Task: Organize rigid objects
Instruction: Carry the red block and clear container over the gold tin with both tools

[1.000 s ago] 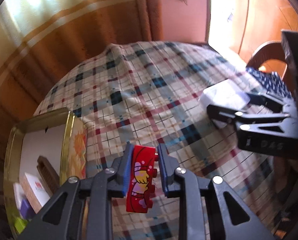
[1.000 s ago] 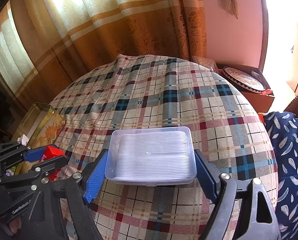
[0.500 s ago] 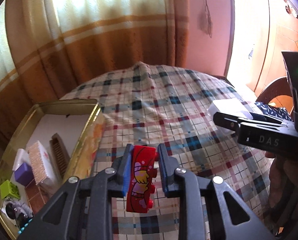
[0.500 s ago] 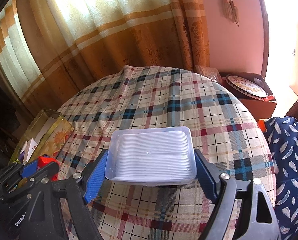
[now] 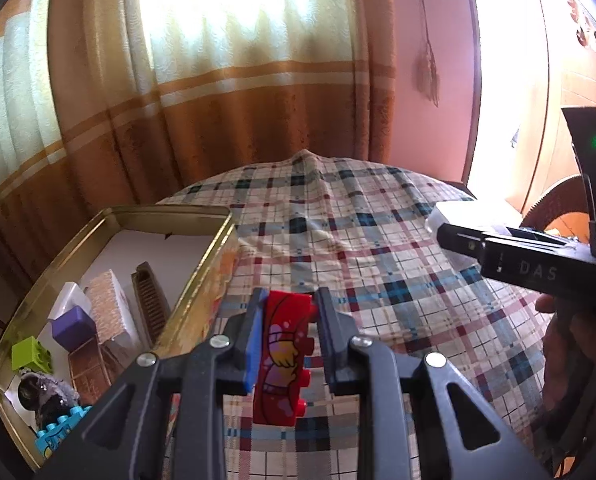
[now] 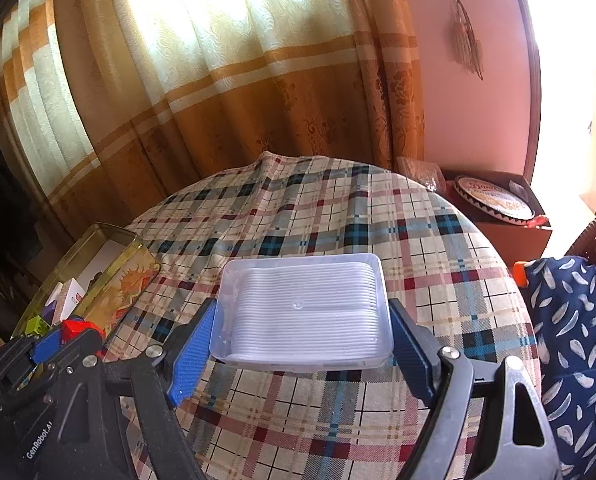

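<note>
A red toy brick (image 5: 283, 356) with a cartoon print stands upright between the pads of my left gripper (image 5: 287, 308), which is shut on it above the plaid tablecloth (image 5: 358, 248), just right of the gold tin tray (image 5: 213, 276). My right gripper (image 6: 302, 318) is shut on a clear plastic box (image 6: 304, 312) of white sticks, one blue pad against each short side. In the right wrist view the left gripper (image 6: 63, 332) and the red brick (image 6: 75, 326) show at lower left, beside the tin tray (image 6: 133, 276). The right gripper (image 5: 442, 232) and its clear box (image 5: 458, 210) show at the right of the left wrist view.
The tin holds a purple block (image 5: 71, 330), a green brick (image 5: 29, 354), a blue brick (image 5: 55, 434), a patterned box (image 5: 107, 308) and a brown ridged piece (image 5: 149, 304). Curtains hang behind the round table. A navy feather-print cushion (image 6: 574, 344) sits at right.
The left gripper with the red brick has swung left and levelled out, so the tin tray now fills more of its view. The right gripper and its box have barely moved.
</note>
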